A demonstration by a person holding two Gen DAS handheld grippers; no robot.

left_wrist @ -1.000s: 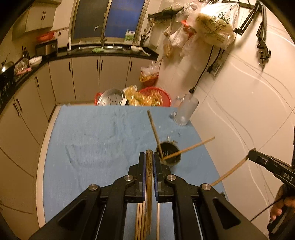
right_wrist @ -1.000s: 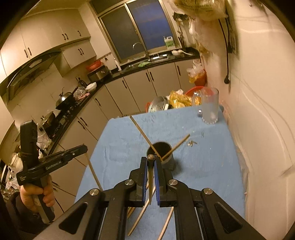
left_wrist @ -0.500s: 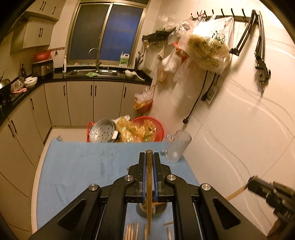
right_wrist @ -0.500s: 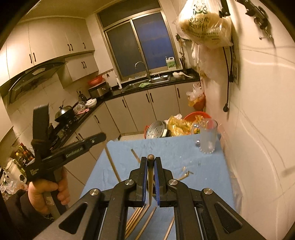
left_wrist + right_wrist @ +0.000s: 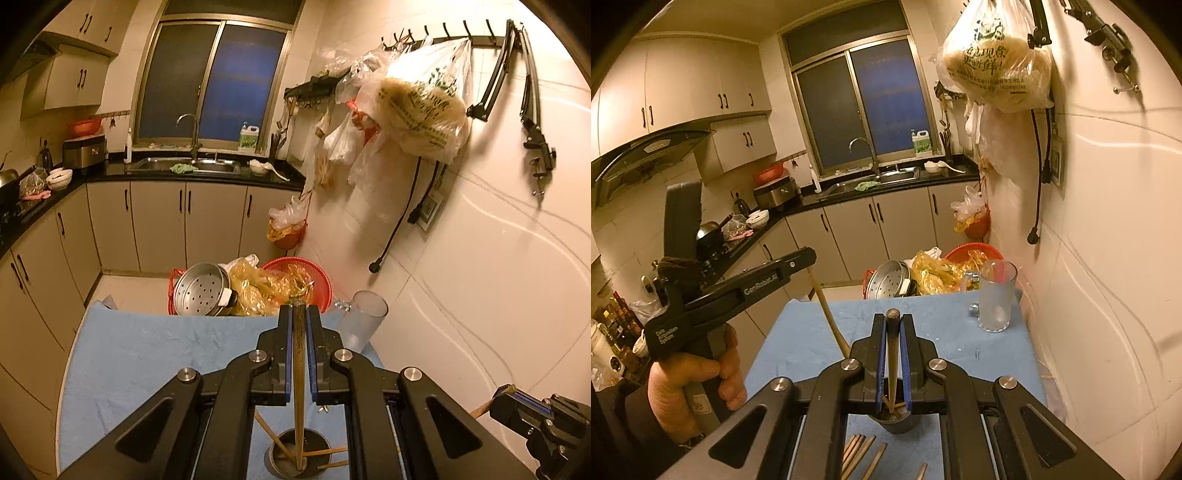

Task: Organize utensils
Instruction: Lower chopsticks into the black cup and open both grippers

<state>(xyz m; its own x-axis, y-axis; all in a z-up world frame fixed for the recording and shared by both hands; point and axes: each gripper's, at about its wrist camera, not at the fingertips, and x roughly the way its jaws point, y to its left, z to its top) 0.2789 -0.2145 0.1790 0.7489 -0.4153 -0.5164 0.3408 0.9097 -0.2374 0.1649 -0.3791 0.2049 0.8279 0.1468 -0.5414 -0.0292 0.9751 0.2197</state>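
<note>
Black left tool (image 5: pixel 299 354) with blue pads, silver screws, white lettering; bare-skinned hand (image 5: pixel 698 384), dark sleeve.

Blue-cloth table (image 5: pixel 945 332) carries a dark utensil cup (image 5: pixel 895 421) at 6 o'clock, loose chopsticks (image 5: pixel 860 452) lying flat just below it, and a frosted glass mug (image 5: pixel 996 297) standing upright at 2 o'clock near the wall.
</note>
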